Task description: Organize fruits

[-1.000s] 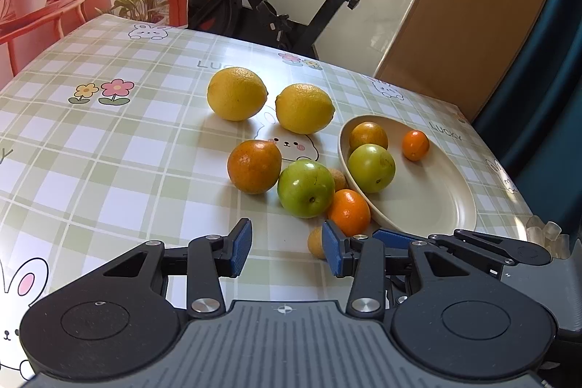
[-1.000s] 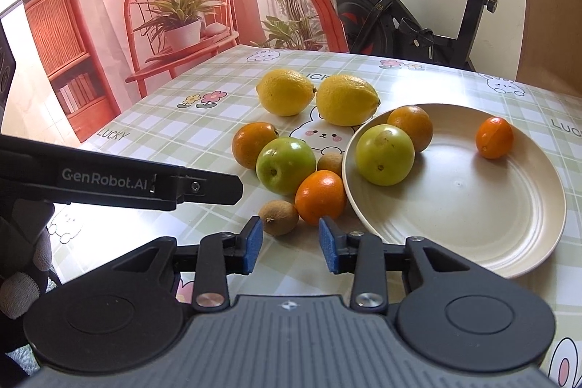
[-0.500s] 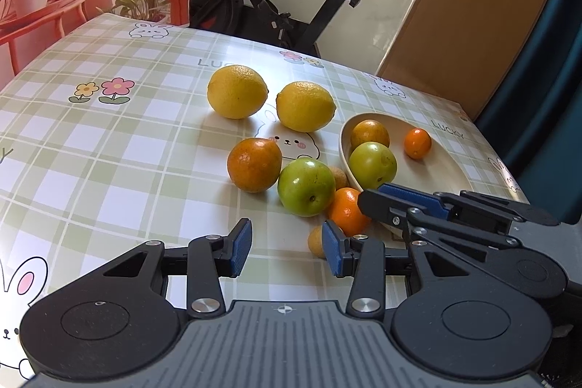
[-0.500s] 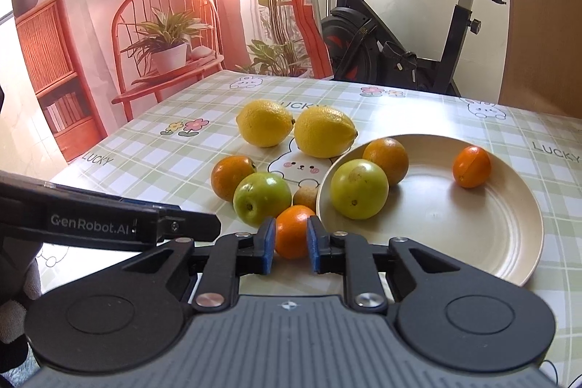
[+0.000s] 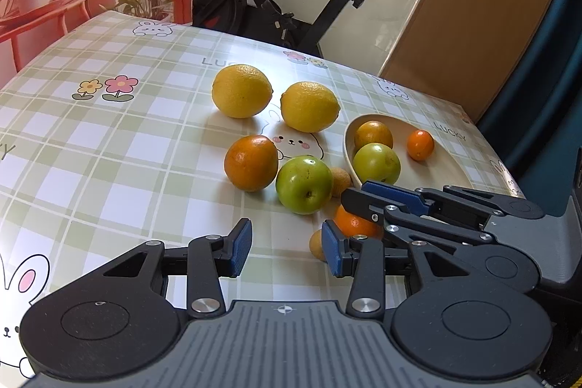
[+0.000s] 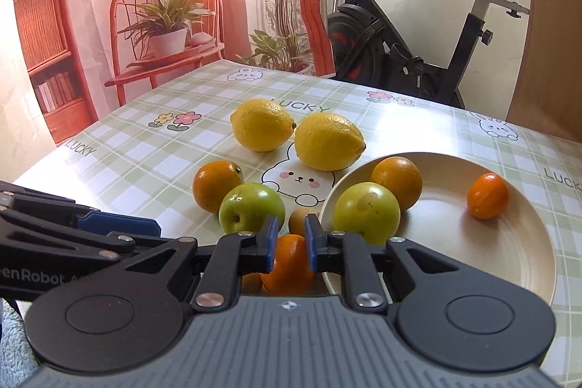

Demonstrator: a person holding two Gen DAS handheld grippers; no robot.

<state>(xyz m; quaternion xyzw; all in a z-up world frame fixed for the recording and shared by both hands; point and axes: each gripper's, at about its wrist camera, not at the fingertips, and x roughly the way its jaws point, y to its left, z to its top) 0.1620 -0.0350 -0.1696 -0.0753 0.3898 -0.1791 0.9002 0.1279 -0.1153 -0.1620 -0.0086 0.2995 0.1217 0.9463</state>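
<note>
My right gripper point(image 6: 289, 242) is shut on a small orange point(image 6: 287, 264) just in front of the cream plate point(image 6: 473, 260). The left wrist view shows the same fingers point(image 5: 393, 195) reaching in from the right over that small orange point(image 5: 351, 224). On the plate lie an orange point(image 6: 396, 182), a green apple point(image 6: 367, 211) and a small orange point(image 6: 487, 195). On the cloth lie two lemons point(image 6: 262, 130) point(image 6: 329, 140), an orange point(image 6: 214, 184), a green apple point(image 6: 251, 208) and two kiwis point(image 6: 302, 219) point(image 5: 316, 244). My left gripper point(image 5: 285, 250) is open, with nothing between its pads.
The checked tablecloth point(image 5: 109, 148) is bare on the left side and towards me. An exercise bike point(image 6: 418, 60) stands beyond the table's far edge. The table's right edge point(image 5: 509, 177) runs just past the plate.
My right gripper moved forward over the small orange and closed on it. In the left wrist view its fingers pushed further in from the right. The left gripper stayed still.
</note>
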